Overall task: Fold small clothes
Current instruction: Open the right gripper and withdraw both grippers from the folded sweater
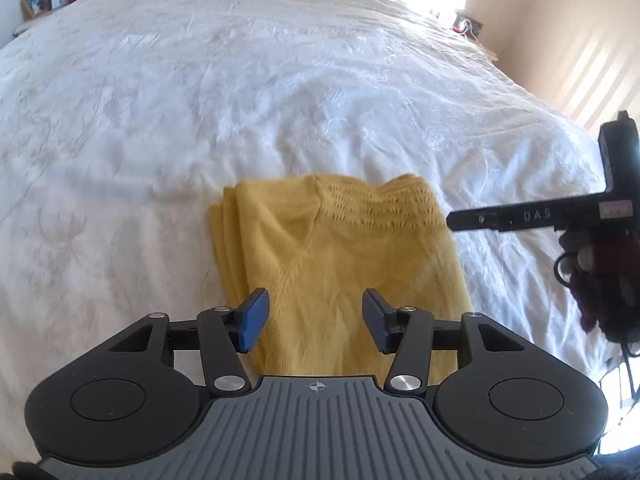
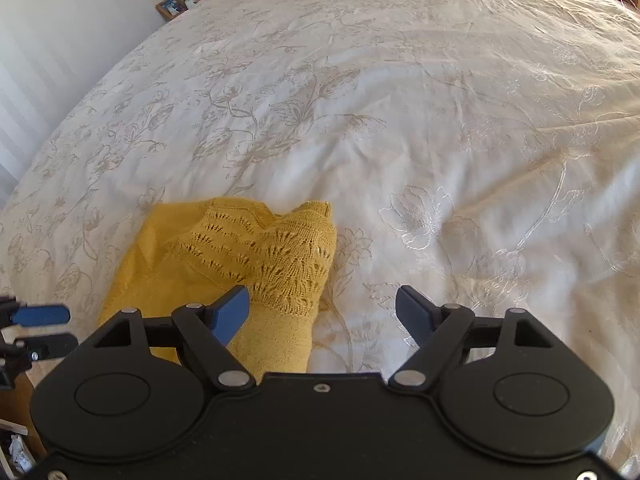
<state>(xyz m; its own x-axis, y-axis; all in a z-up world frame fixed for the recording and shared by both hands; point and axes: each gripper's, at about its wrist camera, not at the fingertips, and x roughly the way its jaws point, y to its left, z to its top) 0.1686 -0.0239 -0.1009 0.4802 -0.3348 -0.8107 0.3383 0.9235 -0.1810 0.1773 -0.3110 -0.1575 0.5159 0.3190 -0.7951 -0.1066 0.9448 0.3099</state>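
White floral bedspread [image 2: 440, 120], yellow knit garment [image 1: 340, 260] folded; both grippers' fingers [image 1: 252, 320] spread, empty.

the knit [image 2: 224, 264] is mustard yellow, plain over most of it with a band of openwork lace. the bedspread [image 2: 400, 120] is white with a pale beige embroidered flower-and-vine pattern. both grippers [image 1: 316, 316] [image 2: 322, 312] are black with blue pads. the wall [image 1: 560, 32] is cream, striped with sunlight.
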